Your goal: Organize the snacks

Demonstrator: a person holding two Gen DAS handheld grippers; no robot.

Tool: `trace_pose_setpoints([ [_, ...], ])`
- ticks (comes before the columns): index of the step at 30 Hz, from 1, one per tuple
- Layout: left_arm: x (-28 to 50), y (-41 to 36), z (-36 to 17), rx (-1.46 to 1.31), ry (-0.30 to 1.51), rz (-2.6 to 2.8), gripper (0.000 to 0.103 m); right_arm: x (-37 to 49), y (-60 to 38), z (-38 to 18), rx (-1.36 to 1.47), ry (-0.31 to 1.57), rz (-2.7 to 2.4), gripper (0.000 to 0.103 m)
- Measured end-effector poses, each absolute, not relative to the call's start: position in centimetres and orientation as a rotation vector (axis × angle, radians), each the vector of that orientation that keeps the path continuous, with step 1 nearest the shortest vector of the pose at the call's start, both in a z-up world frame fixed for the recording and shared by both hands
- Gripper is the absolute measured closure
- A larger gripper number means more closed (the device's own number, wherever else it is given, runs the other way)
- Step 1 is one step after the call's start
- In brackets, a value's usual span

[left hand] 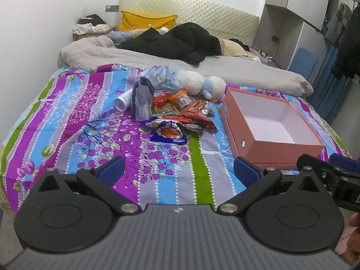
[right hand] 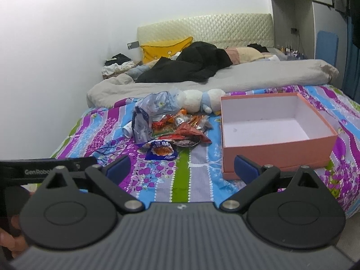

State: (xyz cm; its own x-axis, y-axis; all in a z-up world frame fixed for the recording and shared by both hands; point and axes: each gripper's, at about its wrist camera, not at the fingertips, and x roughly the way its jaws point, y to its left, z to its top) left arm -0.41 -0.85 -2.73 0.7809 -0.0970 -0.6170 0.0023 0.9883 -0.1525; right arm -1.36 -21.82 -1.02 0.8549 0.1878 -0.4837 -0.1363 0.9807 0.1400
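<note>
Bed [left hand: 67, 112], covered by a striped floral sheet in purple, blue, green and grey. Item: heap of snack packets [left hand: 180, 112] [right hand: 173, 130], red, orange and silver wrappers, lying mid-sheet; one blue packet [left hand: 168, 133] [right hand: 160, 151] at the near edge of the heap. Item: crumpled translucent plastic bag [left hand: 148, 90] [right hand: 148, 114], standing at the heap's left side. Item: white cylindrical bottle [left hand: 122, 102], on its side, just left of the bag. Item: white and pale-blue plush toy [left hand: 200, 83] [right hand: 200, 101], behind the heap. Item: pink cardboard box [left hand: 276, 150] [right hand: 276, 155], lidless, white inside, nothing in it, sitting to the right of the heap and apart from it. Left gripper [left hand: 178, 171]: blue-padded fingers spread wide, grasping nothing, hovering above the near sheet. Right gripper [right hand: 181, 168]: likewise released and holding nothing, right finger overlapping the box's near wall in its own view. Background: grey duvet [left hand: 157, 58], black garment [left hand: 180, 42], yellow pillow [left hand: 146, 20], quilted headboard [left hand: 202, 11].
</note>
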Motion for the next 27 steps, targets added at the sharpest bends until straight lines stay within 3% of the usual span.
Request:
trace_pose_setpoints([
  [27,9.3,1.7,-6.2,-0.235,0.791,-0.100,0.000,5.4,-21.1,-3.6,0.068,0.532,0.147,0.005],
])
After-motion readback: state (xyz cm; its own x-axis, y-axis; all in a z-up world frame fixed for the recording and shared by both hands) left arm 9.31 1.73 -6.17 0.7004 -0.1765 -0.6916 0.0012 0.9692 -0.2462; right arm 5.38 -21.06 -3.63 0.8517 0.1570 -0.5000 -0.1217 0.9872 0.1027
